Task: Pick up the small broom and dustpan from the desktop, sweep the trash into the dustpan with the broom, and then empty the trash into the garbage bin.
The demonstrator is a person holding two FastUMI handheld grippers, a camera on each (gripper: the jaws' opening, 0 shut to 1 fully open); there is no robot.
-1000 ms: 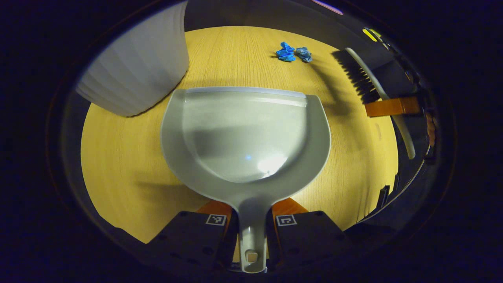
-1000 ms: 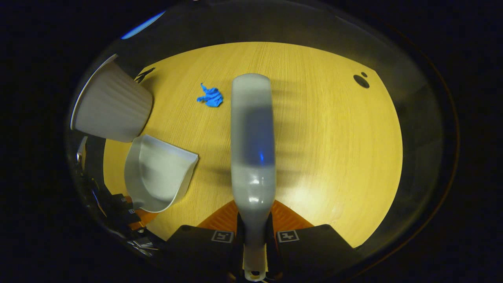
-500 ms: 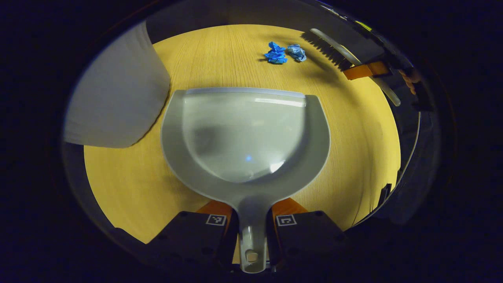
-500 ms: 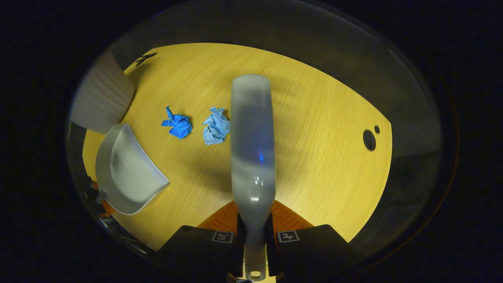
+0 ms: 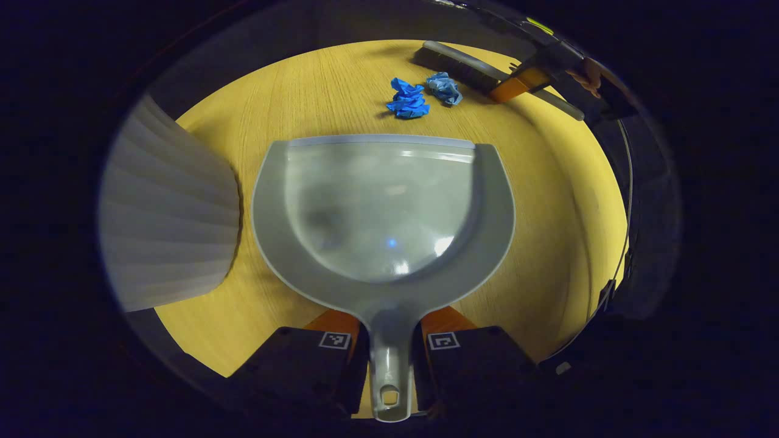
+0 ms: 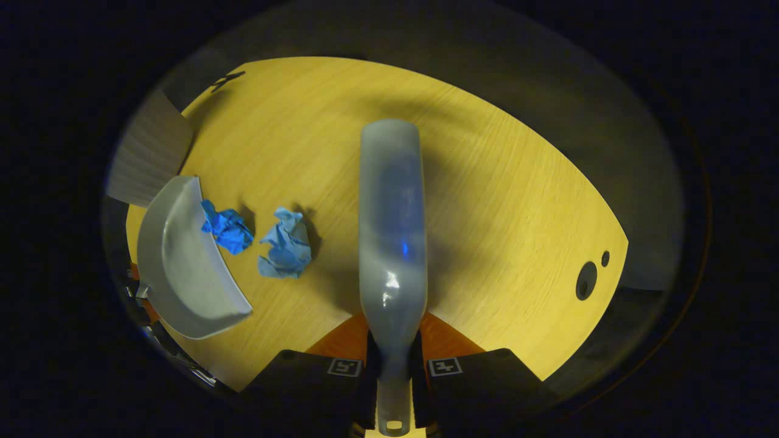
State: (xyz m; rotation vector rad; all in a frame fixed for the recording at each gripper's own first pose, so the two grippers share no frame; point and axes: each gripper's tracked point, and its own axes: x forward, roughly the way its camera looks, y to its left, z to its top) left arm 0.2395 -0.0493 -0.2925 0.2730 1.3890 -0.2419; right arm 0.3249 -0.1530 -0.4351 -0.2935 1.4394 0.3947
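Dustpan (image 5: 383,207), handle pinched in the left gripper (image 5: 389,353), has closed on the two wads (image 5: 423,96). Broom (image 6: 391,225), clamped by the right gripper (image 6: 392,368), now sits behind them, bristles seemingly down. Sweep is imminent; bin (image 5: 170,225) waits alongside.

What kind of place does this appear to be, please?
Probably a staged recording booth, not a real home: a bare wooden desktop under dark surroundings, with a ribbed white bin and two crumpled blue scraps laid out for sweeping.

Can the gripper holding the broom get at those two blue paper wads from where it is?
Probably yes: the broom sits just beside the blue wads, bare desktop between them.
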